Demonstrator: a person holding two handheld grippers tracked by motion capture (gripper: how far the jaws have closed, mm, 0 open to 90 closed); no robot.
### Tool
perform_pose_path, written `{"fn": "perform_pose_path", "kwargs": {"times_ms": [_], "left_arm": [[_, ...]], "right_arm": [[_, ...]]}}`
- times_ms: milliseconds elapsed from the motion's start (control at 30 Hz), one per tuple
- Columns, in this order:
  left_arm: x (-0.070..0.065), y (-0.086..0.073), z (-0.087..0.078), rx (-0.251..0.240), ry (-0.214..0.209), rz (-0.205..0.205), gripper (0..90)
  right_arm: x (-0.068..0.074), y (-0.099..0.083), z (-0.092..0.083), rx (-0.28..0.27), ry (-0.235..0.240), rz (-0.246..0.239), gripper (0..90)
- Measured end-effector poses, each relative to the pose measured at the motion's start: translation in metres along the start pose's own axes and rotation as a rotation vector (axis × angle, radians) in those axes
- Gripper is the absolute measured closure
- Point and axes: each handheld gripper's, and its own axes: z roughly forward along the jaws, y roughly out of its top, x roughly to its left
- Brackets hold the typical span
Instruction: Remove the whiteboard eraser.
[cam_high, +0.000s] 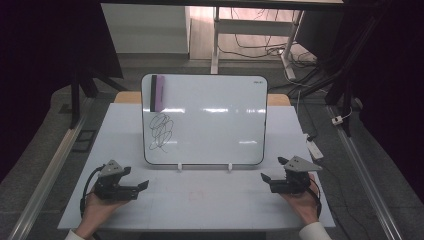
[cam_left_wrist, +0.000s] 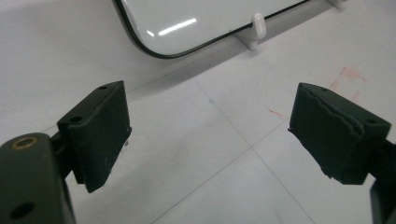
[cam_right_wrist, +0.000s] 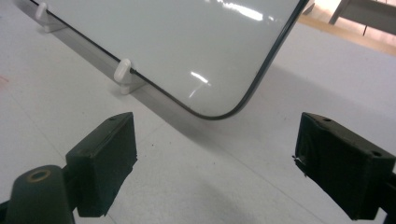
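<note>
A small whiteboard (cam_high: 210, 125) stands propped upright on white clips at the middle of the white table (cam_high: 200, 205). A black scribble (cam_high: 161, 131) marks its left half, and an eraser with a purple and black body (cam_high: 157, 93) sticks at its top left corner. My left gripper (cam_high: 136, 178) rests low at the table's front left, open with nothing between its jaws. My right gripper (cam_high: 272, 170) rests at the front right, also open and empty. The left gripper view has the board's lower left corner (cam_left_wrist: 154, 49) ahead; the right gripper view has its lower right corner (cam_right_wrist: 219, 112).
Faint red marks (cam_high: 196, 195) stain the table in front of the board. A white power strip (cam_high: 314, 148) lies off the table's right edge. Desk legs and cables (cam_high: 260, 45) stand behind the table. Metal rails (cam_high: 50, 165) run along both sides.
</note>
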Motion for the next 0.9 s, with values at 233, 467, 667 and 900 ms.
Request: {"fn": "perform_pose_path", "kwargs": {"times_ms": [233,467,667,900], "left_arm": [[-0.003,-0.002,0.0,0.012,-0.007,0.011,13.5],[-0.004,-0.003,-0.001,0.017,-0.007,0.012,14.0],[-0.001,-0.005,-0.001,0.022,-0.01,-0.004,14.5],[-0.002,-0.001,-0.002,0.017,-0.021,-0.009,15.1]], "right_arm": [[0.001,0.002,0.0,-0.013,0.022,-0.007,14.7],[0.003,0.001,0.003,-0.019,0.041,-0.008,15.5],[0.006,0.001,0.01,-0.008,0.033,-0.028,15.7],[0.005,0.002,0.008,-0.023,0.037,-0.007,16.6]]}}
